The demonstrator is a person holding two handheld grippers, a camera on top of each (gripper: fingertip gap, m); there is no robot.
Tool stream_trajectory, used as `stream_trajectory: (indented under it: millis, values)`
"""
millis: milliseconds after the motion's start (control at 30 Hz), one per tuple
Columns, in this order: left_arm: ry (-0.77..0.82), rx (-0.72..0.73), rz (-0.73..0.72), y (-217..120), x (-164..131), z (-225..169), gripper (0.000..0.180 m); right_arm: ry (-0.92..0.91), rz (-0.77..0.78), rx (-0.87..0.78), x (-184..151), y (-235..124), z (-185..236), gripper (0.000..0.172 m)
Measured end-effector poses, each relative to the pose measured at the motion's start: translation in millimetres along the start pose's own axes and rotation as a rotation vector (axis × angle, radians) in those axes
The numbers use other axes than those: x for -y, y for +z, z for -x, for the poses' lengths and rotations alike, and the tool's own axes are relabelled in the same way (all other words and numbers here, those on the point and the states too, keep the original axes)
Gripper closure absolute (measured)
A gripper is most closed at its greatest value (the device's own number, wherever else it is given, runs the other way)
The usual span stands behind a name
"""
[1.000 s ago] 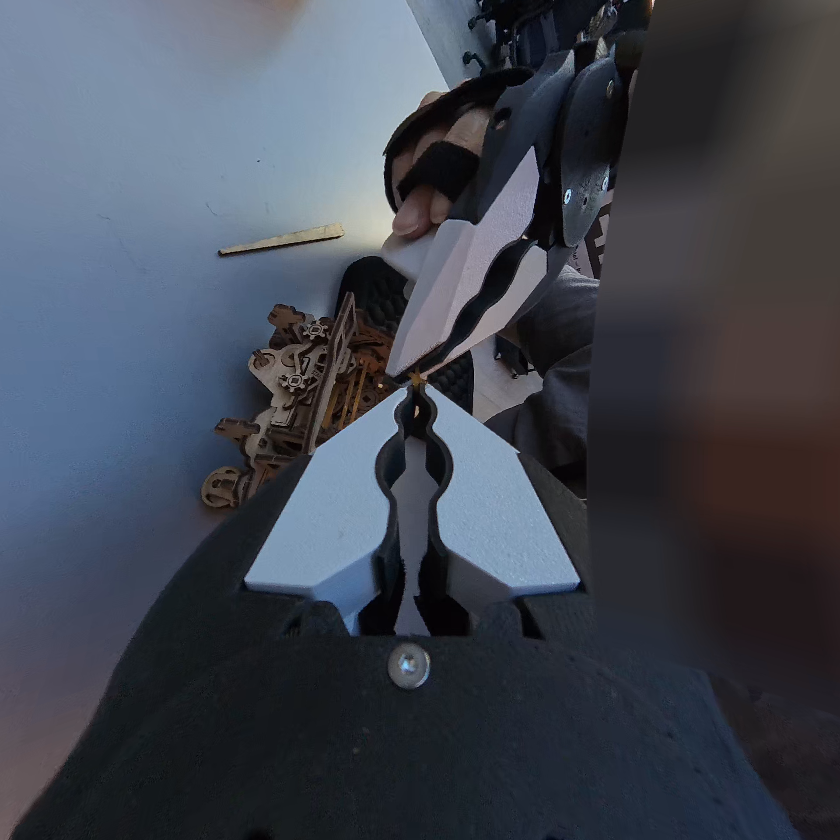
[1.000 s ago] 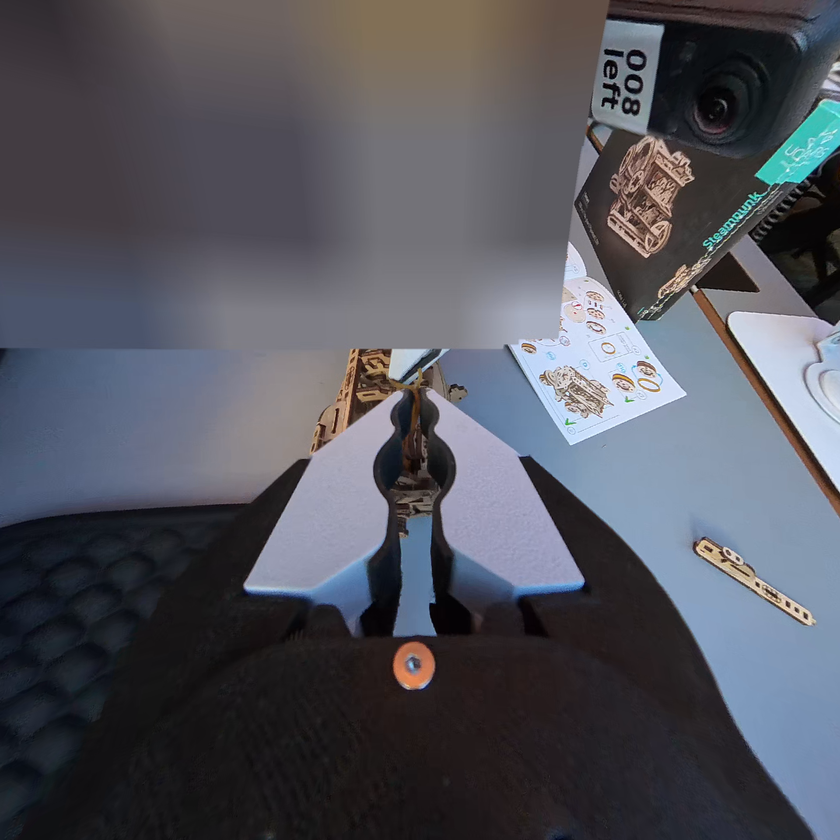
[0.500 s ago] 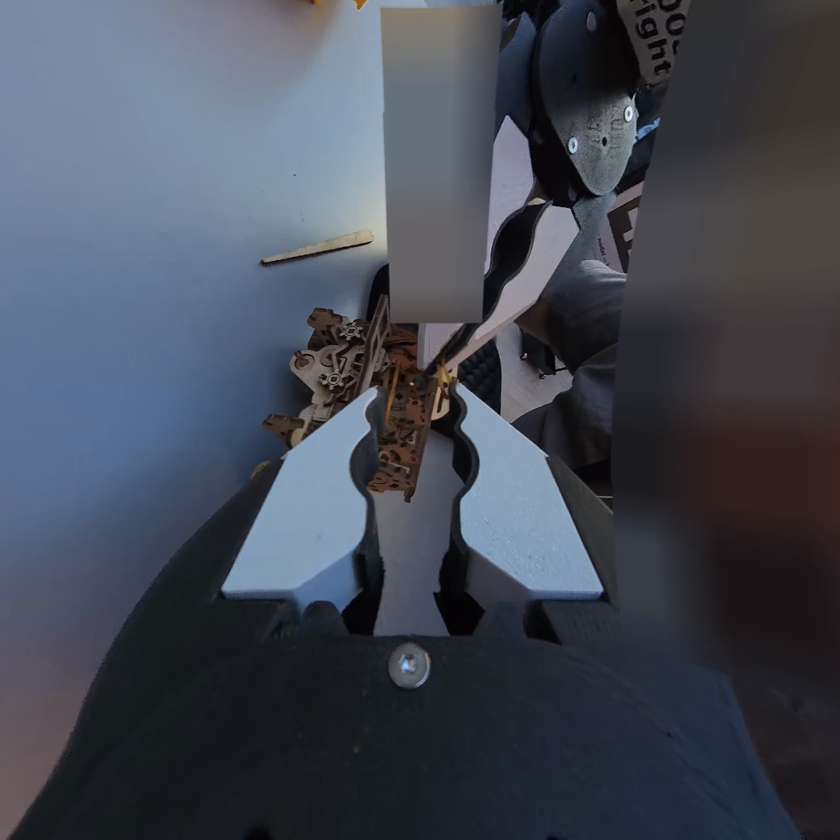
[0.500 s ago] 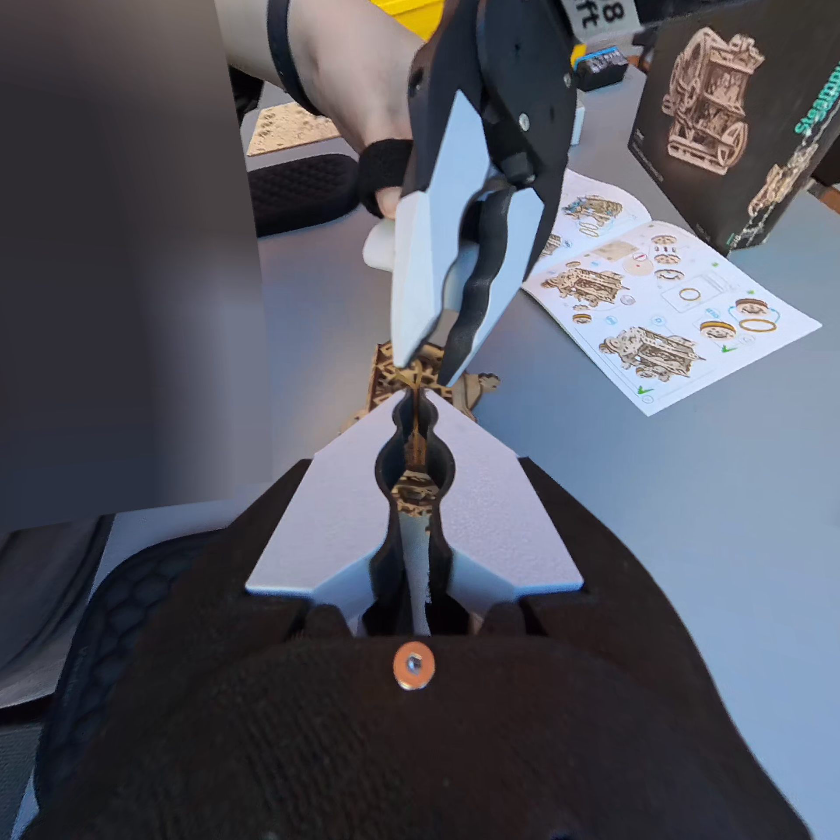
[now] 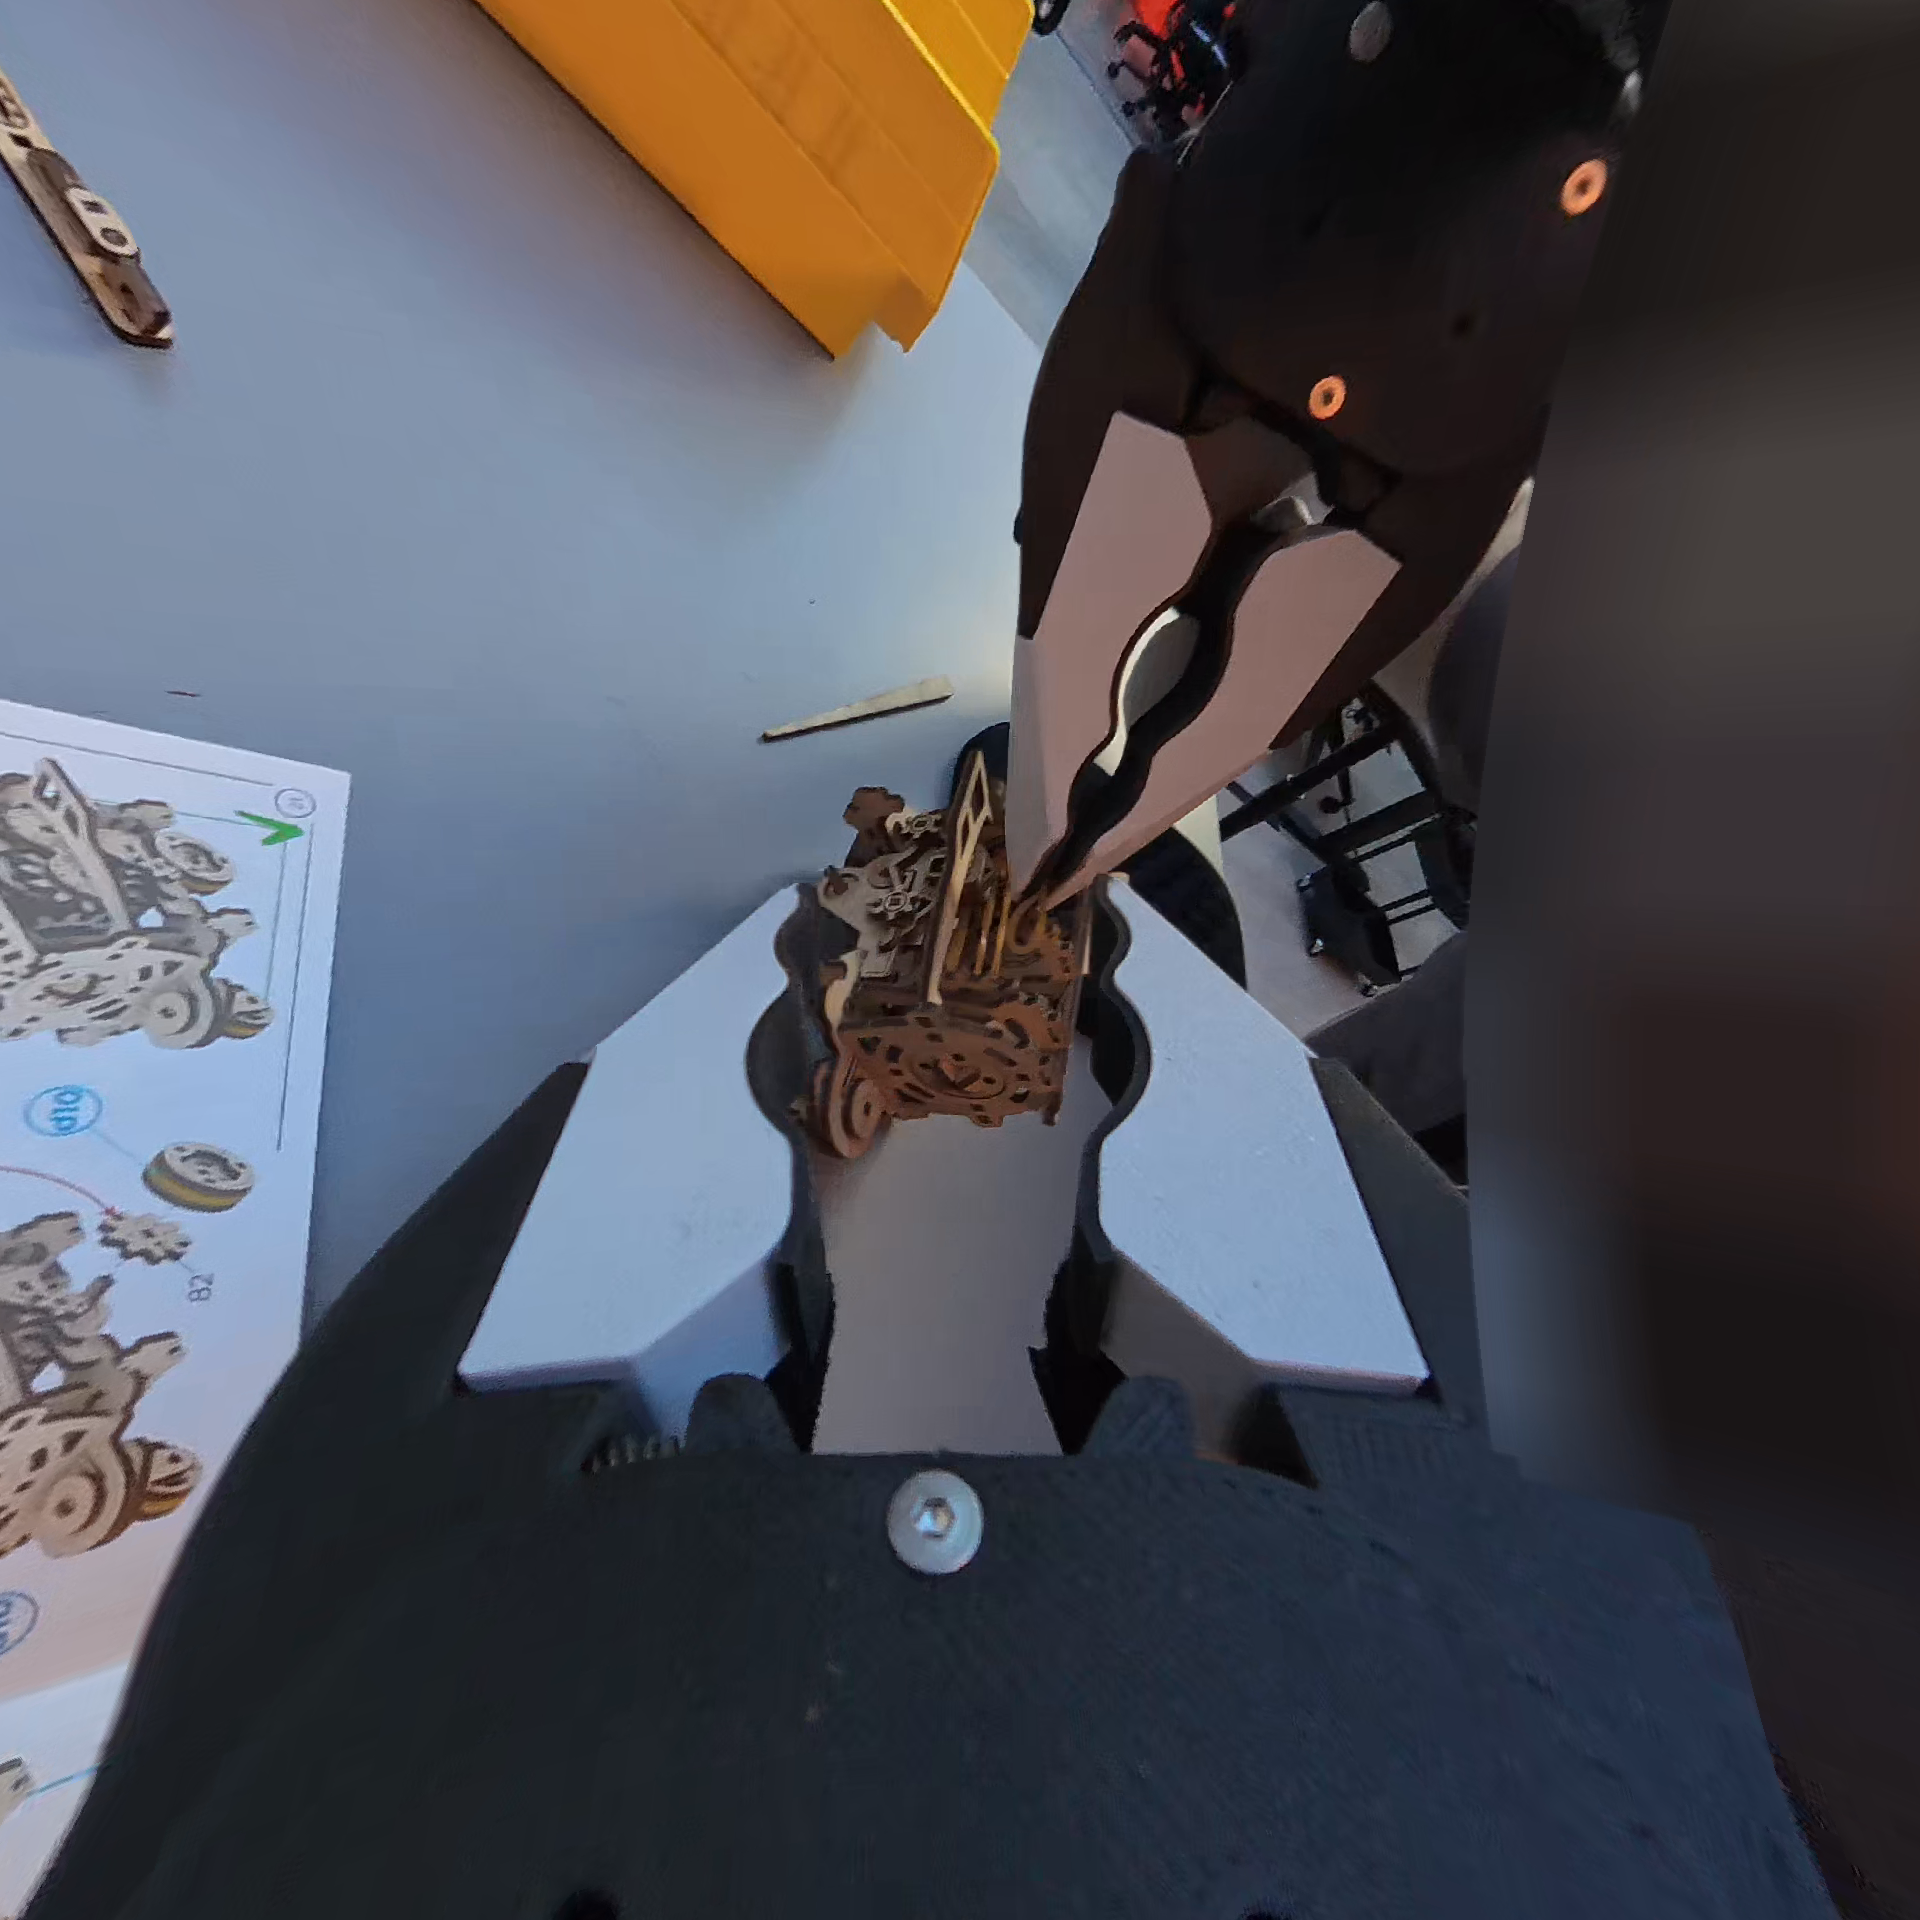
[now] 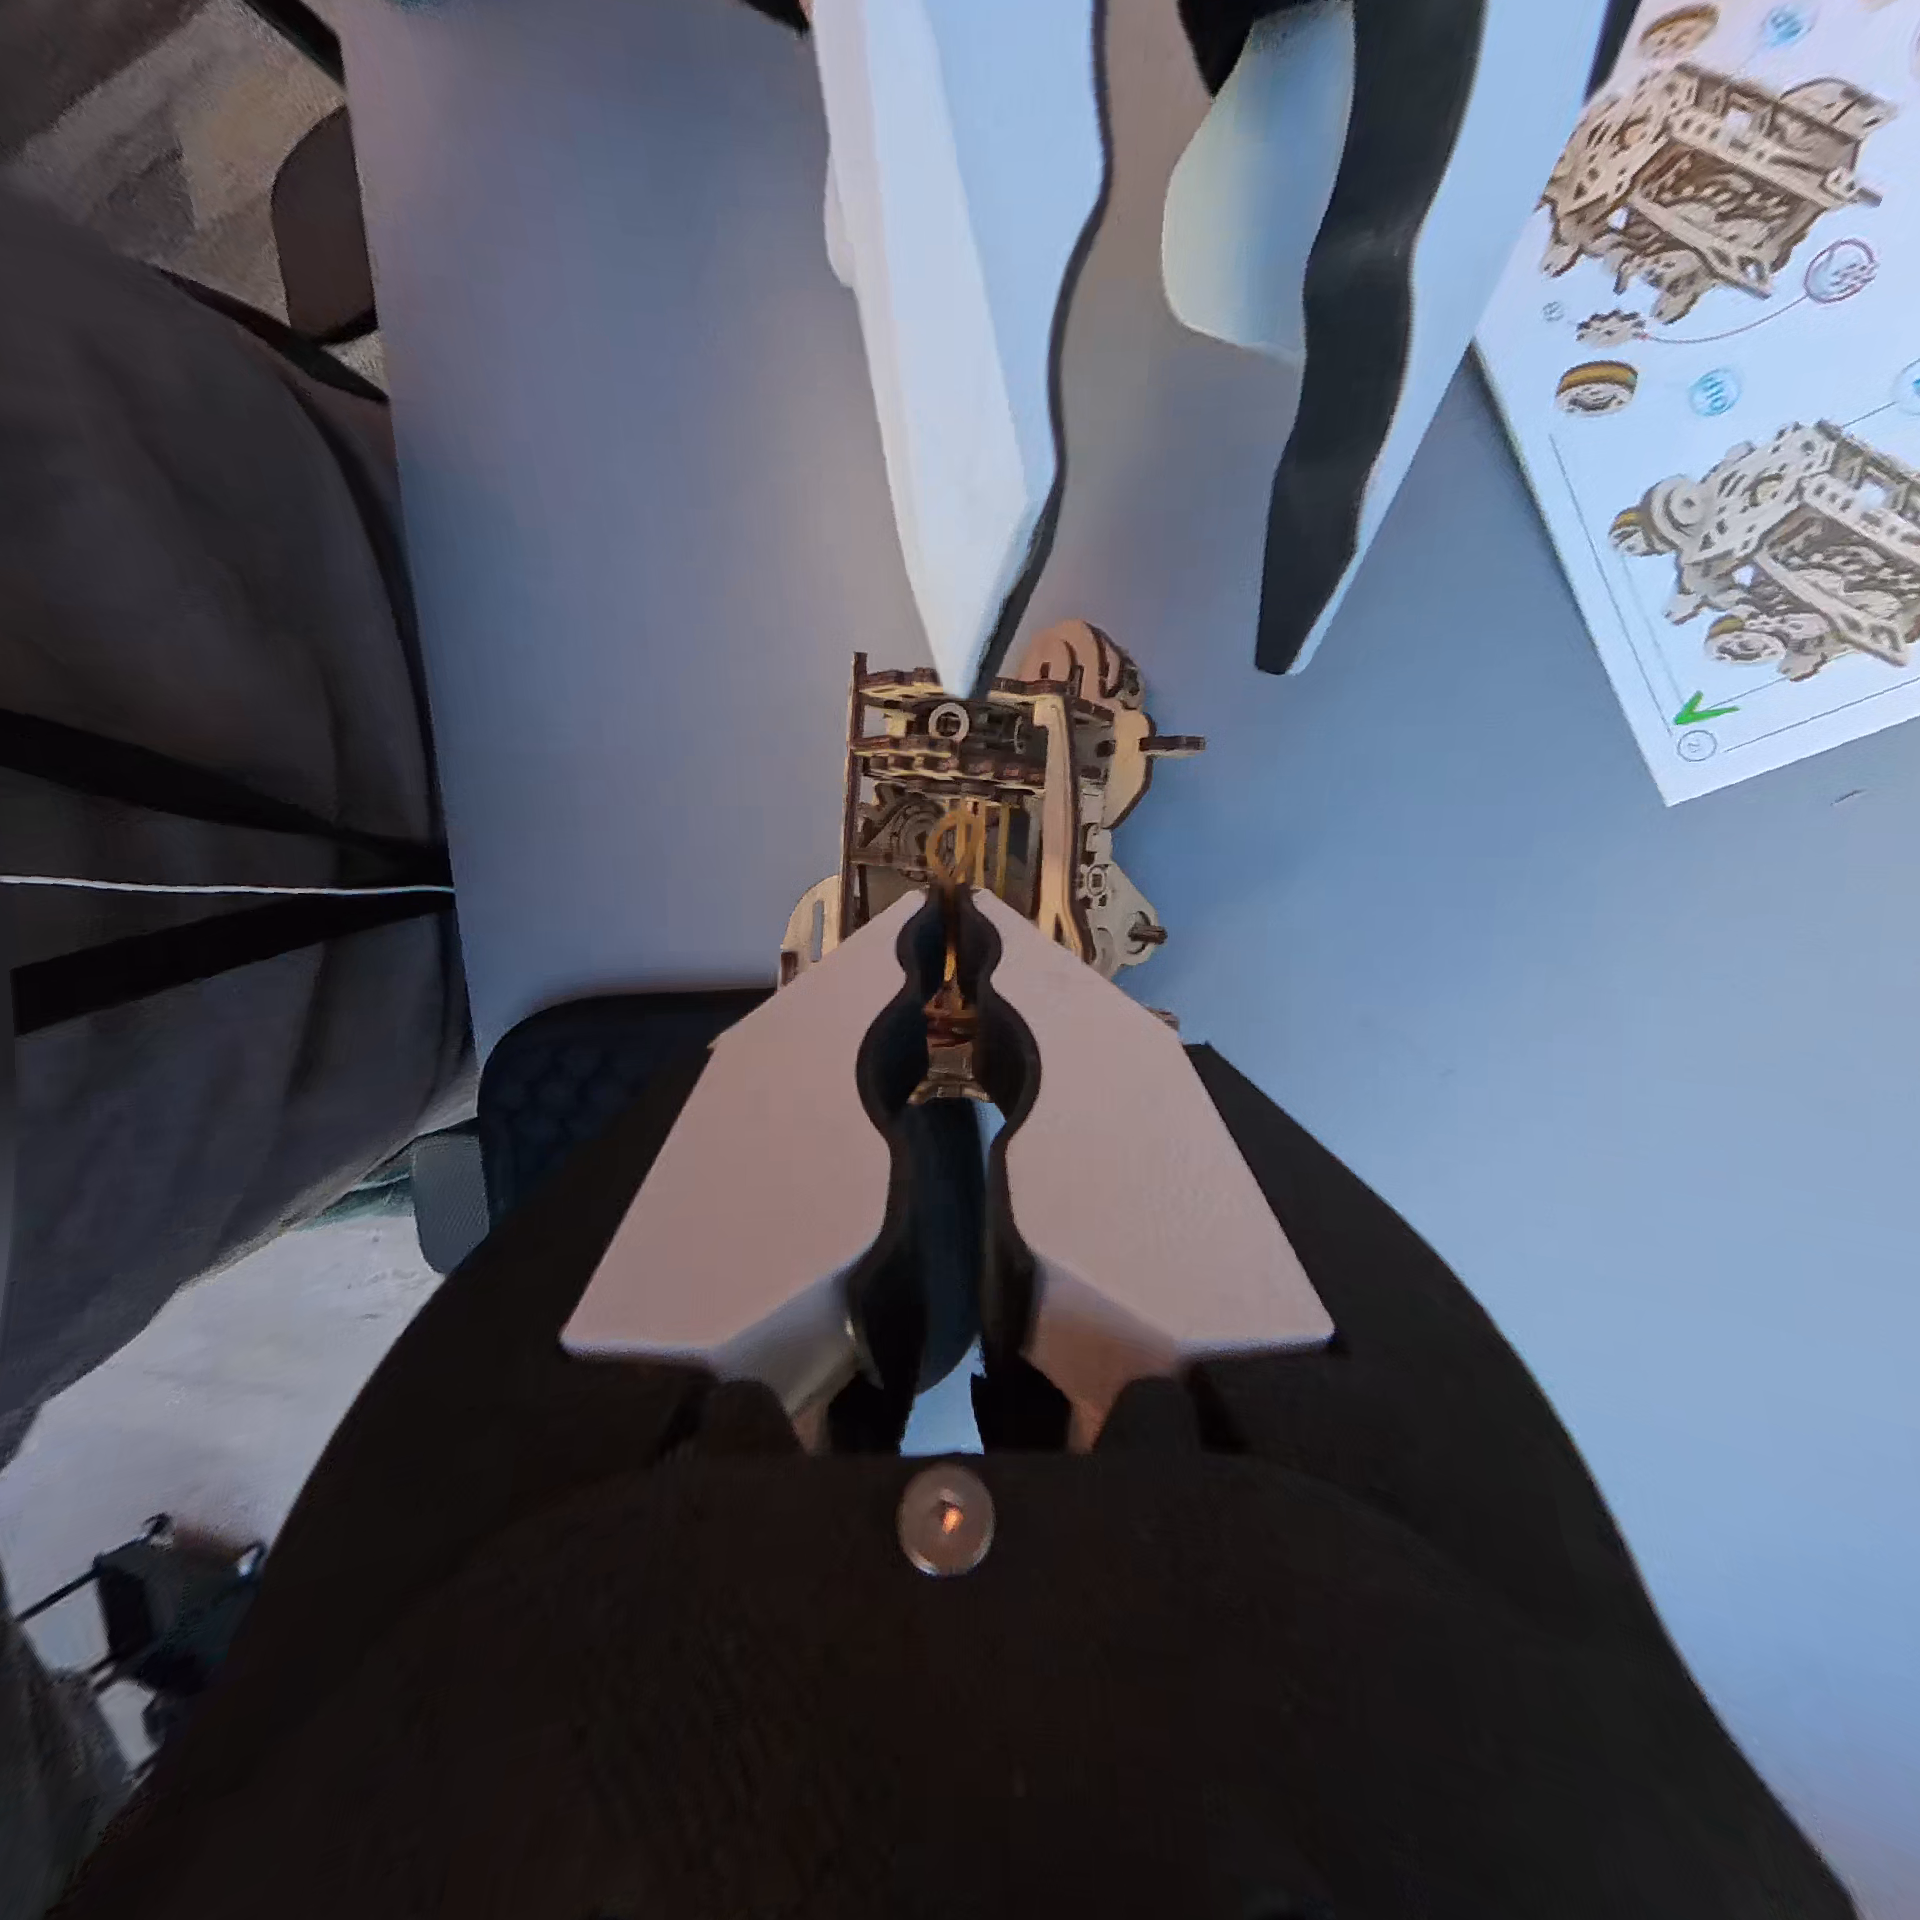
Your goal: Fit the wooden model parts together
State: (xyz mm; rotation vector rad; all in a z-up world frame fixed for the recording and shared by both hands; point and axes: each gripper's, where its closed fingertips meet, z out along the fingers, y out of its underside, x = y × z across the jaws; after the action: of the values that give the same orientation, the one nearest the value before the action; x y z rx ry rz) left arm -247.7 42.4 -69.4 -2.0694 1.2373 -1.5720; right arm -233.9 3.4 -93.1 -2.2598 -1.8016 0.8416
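Observation:
The brown wooden model [image 5: 935, 1018] stands on the grey table [image 5: 468, 499] between my left gripper's [image 5: 951, 904] wide-open fingers. A thin gap shows at each pad. In the right wrist view the left gripper [image 6: 1122, 675] comes down from above. One white fingertip [image 6: 966, 665] is at the model's [image 6: 966, 769] top edge and the other fingertip stands clear to the right. My right gripper [image 6: 951, 904] is shut on a thin yellow loop [image 6: 956, 847] at the model's open frame. It also shows in the left wrist view [image 5: 1039, 888], with its tip in the model's top.
An instruction sheet [image 5: 125, 1039] lies left of the model and also shows in the right wrist view [image 6: 1714, 416]. A yellow bin [image 5: 790, 135] stands at the back. A thin wooden strip [image 5: 862, 712] and a slotted wooden part [image 5: 83, 229] lie loose. A black mat [image 6: 582, 1060] lies at the table edge. The tips of one gripper are about 5 cm away from the tips of the other.
My left gripper went from shut to wide open and moved in around the model. My right gripper stayed shut on the yellow loop and now reaches into the model from above.

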Motion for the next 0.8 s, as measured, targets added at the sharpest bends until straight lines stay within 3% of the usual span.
stream_trajectory:
  millis: [33,333,633,800]
  values:
    - [-0.008,-0.001,0.001,1.8,-3.5,2.2,0.128,0.000,0.024,0.001,0.7,1.8,-2.2,0.172]
    - [-0.024,-0.037,0.034,14.0,-24.8,9.5,0.123,0.068,0.202,0.124,-3.7,11.3,-2.7,0.172]
    - [0.086,-0.059,0.061,15.3,-37.7,3.1,0.103,0.103,0.200,0.220,3.8,3.9,-3.5,0.172]
    - [0.151,-0.049,0.060,19.6,-38.9,0.6,0.101,0.142,0.233,0.276,3.6,4.7,1.6,0.172]
